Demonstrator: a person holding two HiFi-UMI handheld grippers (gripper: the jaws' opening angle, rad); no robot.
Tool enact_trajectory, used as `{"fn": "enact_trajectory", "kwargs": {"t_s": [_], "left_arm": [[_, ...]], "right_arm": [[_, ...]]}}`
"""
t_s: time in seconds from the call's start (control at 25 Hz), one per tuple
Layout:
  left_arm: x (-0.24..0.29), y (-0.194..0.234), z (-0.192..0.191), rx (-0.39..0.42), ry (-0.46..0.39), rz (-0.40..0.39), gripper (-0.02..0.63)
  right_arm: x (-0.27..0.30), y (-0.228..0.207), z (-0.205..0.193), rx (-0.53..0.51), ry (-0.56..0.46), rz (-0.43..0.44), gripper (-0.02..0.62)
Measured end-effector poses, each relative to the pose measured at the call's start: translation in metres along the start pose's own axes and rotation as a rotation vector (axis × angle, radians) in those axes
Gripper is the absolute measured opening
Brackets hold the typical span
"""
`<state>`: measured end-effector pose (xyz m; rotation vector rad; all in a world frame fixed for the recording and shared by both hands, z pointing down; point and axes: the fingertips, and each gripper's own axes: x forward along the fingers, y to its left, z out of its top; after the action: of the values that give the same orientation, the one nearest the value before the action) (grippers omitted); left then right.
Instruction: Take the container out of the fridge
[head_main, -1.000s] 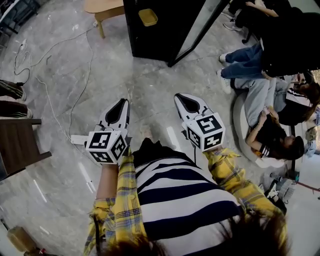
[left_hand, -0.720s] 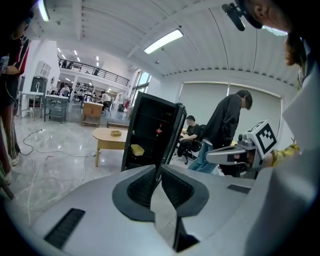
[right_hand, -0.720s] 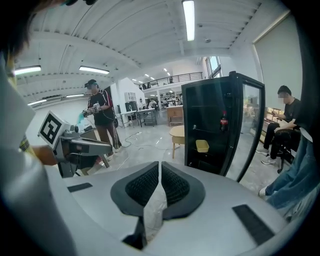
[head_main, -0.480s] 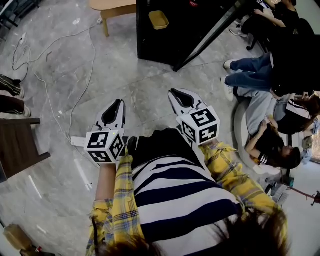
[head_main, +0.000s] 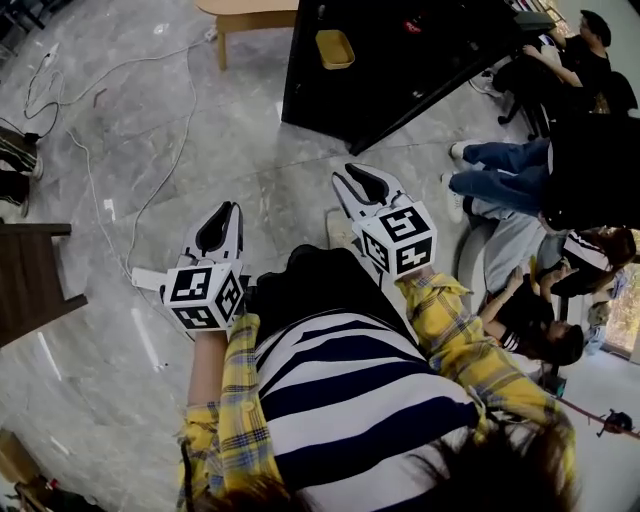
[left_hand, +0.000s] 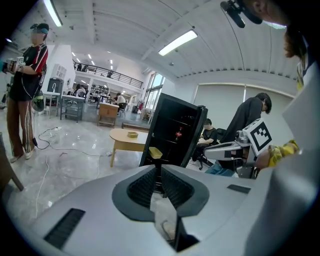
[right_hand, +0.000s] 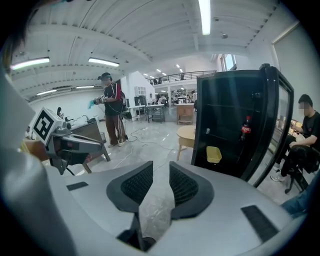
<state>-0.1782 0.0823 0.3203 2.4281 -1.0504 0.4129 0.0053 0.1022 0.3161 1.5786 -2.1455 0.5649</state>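
A small yellow container (head_main: 334, 48) sits on a shelf inside the black fridge (head_main: 420, 70), whose glass door stands open. The container (left_hand: 155, 152) shows above the left jaws, and the container (right_hand: 213, 154) shows to the right of the right jaws, below a red-labelled bottle (right_hand: 245, 129). My left gripper (head_main: 228, 210) is held low over the floor with its jaws together and nothing in them. My right gripper (head_main: 346, 180) is a little further forward, with a narrow gap between its jaws and nothing held. Both are well short of the fridge.
A light wooden table (head_main: 250, 12) stands left of the fridge. Cables (head_main: 150, 170) trail over the marble floor. Dark furniture (head_main: 30, 285) is at my left. Several people sit at the right (head_main: 530, 210); one person (right_hand: 112, 110) stands further off.
The fridge and container have come closer and shifted right in the head view. My right gripper has moved forward toward the fridge; the left has stayed about level.
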Motion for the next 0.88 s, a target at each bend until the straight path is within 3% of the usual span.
{"fn": "enact_trajectory", "kwargs": {"t_s": [0.32,0.52,0.88], "left_arm": [[0.028,0.02,0.012,-0.042,-0.023,0.108,0.046],[0.064,0.013,0.011,-0.057,0.005,0.132,0.046],[0.129,0.014,0.013,-0.097,0.033,0.213,0.046]], "right_arm": [[0.05,-0.044,0.015,-0.068,0.039,0.062,0.094],[0.084,-0.081,0.019,-0.111,0.061,0.089,0.092],[0.144,-0.147,0.026,-0.293,0.109,0.102,0.103]]}}
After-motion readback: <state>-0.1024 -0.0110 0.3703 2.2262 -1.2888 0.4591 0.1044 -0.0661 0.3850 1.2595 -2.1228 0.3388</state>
